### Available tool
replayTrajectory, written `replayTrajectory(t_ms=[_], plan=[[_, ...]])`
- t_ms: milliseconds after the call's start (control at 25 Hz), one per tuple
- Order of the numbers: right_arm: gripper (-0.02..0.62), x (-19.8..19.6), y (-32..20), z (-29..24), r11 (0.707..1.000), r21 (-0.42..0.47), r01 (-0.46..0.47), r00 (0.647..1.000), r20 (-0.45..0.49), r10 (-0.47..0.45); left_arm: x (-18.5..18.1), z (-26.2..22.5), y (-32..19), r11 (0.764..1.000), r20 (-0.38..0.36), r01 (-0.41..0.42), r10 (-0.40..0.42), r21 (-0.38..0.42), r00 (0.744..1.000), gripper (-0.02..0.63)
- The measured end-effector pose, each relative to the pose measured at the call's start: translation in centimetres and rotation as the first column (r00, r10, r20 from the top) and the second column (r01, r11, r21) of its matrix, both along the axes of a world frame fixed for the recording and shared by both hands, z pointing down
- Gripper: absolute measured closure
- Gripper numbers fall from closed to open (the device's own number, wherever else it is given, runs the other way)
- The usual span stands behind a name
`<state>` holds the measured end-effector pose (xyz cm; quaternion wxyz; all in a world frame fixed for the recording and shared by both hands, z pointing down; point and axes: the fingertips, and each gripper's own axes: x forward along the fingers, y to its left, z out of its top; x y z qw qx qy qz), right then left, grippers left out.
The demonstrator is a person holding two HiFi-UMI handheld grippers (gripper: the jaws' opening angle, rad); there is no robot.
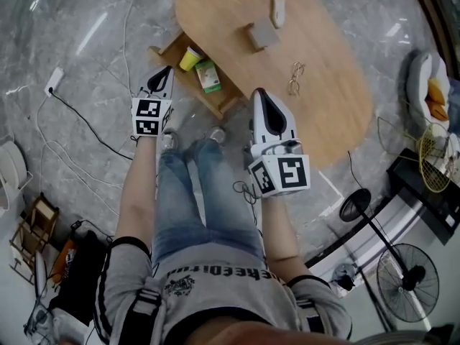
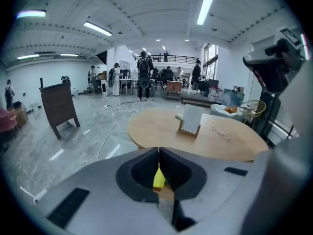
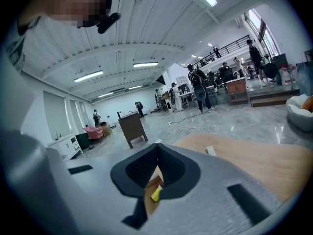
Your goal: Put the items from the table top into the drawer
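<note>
Items on table top: glasses [image 1: 295,77] are lying just ahead-right of the R gripper [image 1: 260,94] tip. A grey panel in a wooden stand [image 1: 261,35] is sitting farther ahead of that tip. A small white item [image 1: 277,11] is lying beyond the stand, apart from it; can't tell what it is.

Drawer [image 1: 172,49] is hanging open under the near edge of the oval wooden table [image 1: 323,99], between the two grippers and slightly ahead of them. A yellow cup [image 1: 190,58] is lying in it just right of the L gripper [image 1: 164,74] tip. A green box [image 1: 208,76] is lying beside the cup, toward the R gripper.

L gripper: jaws are meeting along their whole front edge, nothing between the pads. In the left gripper view the yellow cup is showing below, through the opening behind the closed tips. The tool is hovering over the floor at the drawer's left end, pointing down and fwd.

R gripper: jaw tips are likewise pressing together, w/ nothing pinched. It is hanging over the table's near edge, at the drawer's right corner.

Surroundings: the person is standing in jeans behind both tools. Cables are trailing over the grey marble floor [image 1: 79,20] left of the L gripper. A floor fan [image 1: 407,282] is standing well behind-right of the R gripper.
</note>
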<state>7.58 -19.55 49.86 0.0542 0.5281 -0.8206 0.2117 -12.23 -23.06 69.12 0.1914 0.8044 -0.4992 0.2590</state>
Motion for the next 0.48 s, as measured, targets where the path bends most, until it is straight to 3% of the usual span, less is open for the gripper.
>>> replayTrajectory(t_ms=[480], plan=[[0.591, -3.8, 5.5, -7.7, 0.996, 0.062, -0.062, 0.997, -0.032, 0.064, -3.3, -11.8, 5.8, 0.991, -0.043, -0.080, 0.085, 0.109, 0.995, 0.592]])
